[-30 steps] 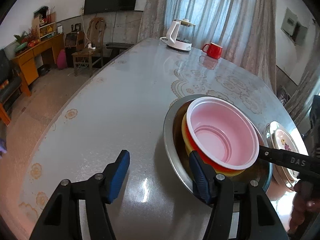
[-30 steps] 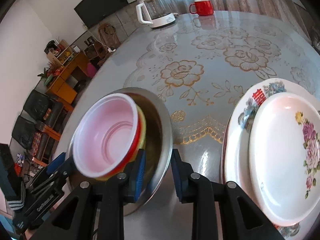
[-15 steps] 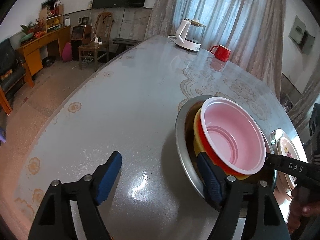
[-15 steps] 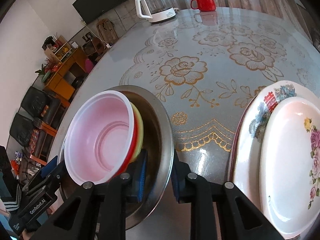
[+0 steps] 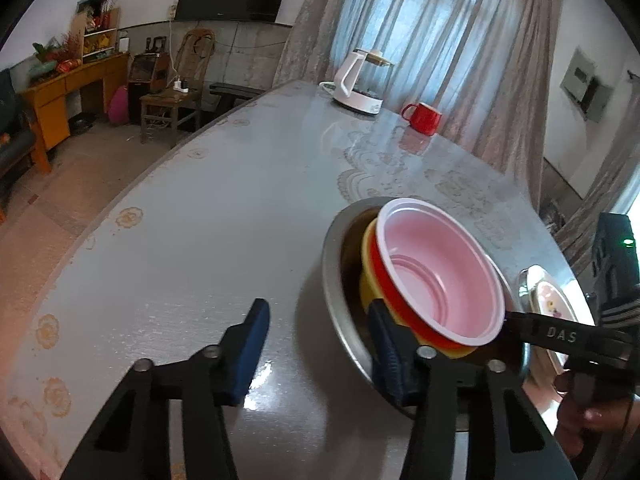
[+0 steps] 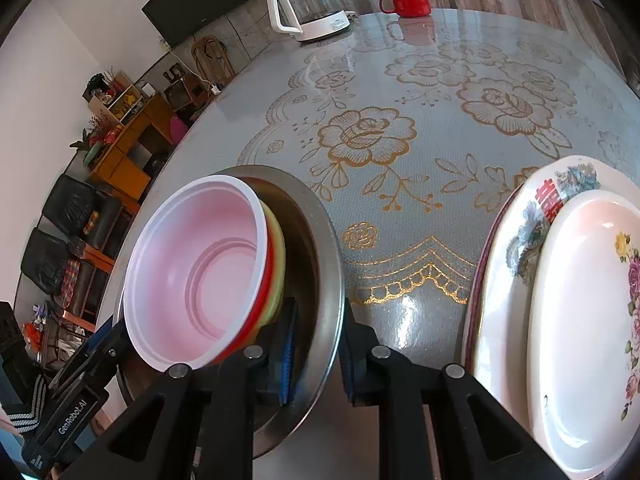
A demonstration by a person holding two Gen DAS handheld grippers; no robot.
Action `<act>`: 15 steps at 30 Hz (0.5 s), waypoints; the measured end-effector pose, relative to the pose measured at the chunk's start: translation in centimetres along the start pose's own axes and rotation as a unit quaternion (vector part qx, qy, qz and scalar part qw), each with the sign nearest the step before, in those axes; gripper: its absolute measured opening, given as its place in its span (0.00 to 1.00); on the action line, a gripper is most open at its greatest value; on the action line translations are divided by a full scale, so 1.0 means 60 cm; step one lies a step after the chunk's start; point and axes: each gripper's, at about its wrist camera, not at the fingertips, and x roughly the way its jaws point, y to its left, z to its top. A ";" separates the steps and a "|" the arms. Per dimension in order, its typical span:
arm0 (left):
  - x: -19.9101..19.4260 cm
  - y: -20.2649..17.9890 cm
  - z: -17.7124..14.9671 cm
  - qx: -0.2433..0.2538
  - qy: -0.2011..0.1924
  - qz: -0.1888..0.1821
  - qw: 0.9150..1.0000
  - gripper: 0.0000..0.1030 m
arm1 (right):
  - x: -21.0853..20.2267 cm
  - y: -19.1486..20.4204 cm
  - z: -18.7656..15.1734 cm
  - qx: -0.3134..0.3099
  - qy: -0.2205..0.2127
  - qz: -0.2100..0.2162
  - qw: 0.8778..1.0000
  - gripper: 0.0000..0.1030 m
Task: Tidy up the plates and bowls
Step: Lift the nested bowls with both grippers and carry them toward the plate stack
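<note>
Bowls (image 6: 208,264): four nested; plates (image 6: 560,320): two.

"DAS" | right tongs (image 5: 562,334) || "GenRobot.AI" | left tongs (image 6: 76,418) || red character, possibly 囍 | plate (image 6: 550,200)

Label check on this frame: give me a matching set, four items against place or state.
1 pink bowl
2 steel basin
3 red mug
4 small plate

a on a larger plate
b far end, by the kettle
c nested in coloured bowls
d rim between right gripper pads

Pairs: 1-c, 2-d, 3-b, 4-a
</note>
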 end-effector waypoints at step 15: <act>-0.006 -0.009 -0.004 0.028 -0.024 -0.035 0.999 0.20 | -0.005 0.007 -0.009 -0.018 -0.029 0.014 0.999 0.13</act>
